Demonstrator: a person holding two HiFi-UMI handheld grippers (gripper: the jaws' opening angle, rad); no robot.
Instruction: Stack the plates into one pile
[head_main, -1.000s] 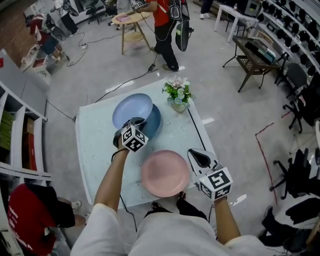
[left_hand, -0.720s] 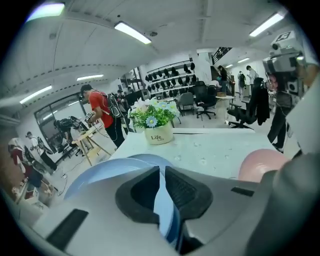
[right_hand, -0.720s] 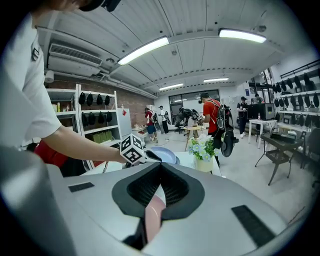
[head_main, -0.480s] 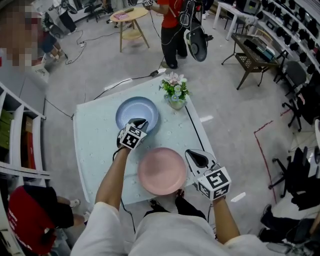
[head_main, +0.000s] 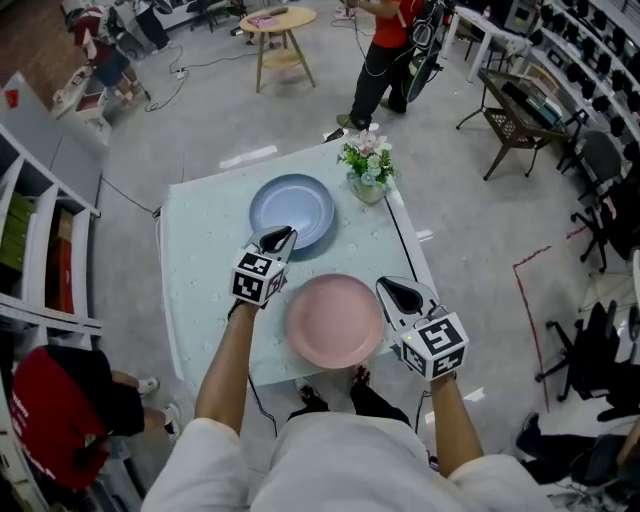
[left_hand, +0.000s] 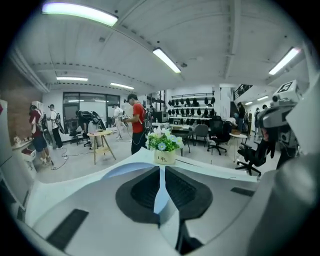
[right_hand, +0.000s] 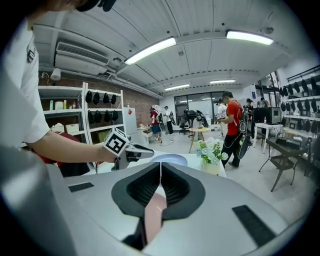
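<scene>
1. Landmark: the small pot of white and blue flowers (head_main: 368, 172) at the far edge of the pale cloth-covered table (head_main: 200, 260).
2. The round light-blue plate (head_main: 291, 208) lies flat on the table just beside the flower pot, on its left in the head view. I cannot tell whether another plate is nested under it.
3. The round pink plate (head_main: 334, 320) sits well apart from the flower pot, at the table edge nearest the person. It is clear of the blue plate, so there is not yet one pile.
4. The left gripper (head_main: 280, 238) hovers on the person's side of the flower pot, over the near rim of the blue plate. Its jaws have just been closing and stand a narrow slit apart. Nothing is between them; only pale blue shows through the gap.
5. The right gripper (head_main: 393, 292) is nearly closed and clamps the right-hand rim of the pink plate. The pink edge runs between its pads in the right gripper view.
6. Judgement: the blue plate's position looks settled. What remains is to lift the pink plate, carry it towards the flower pot, centre it on the blue plate and release it.
</scene>
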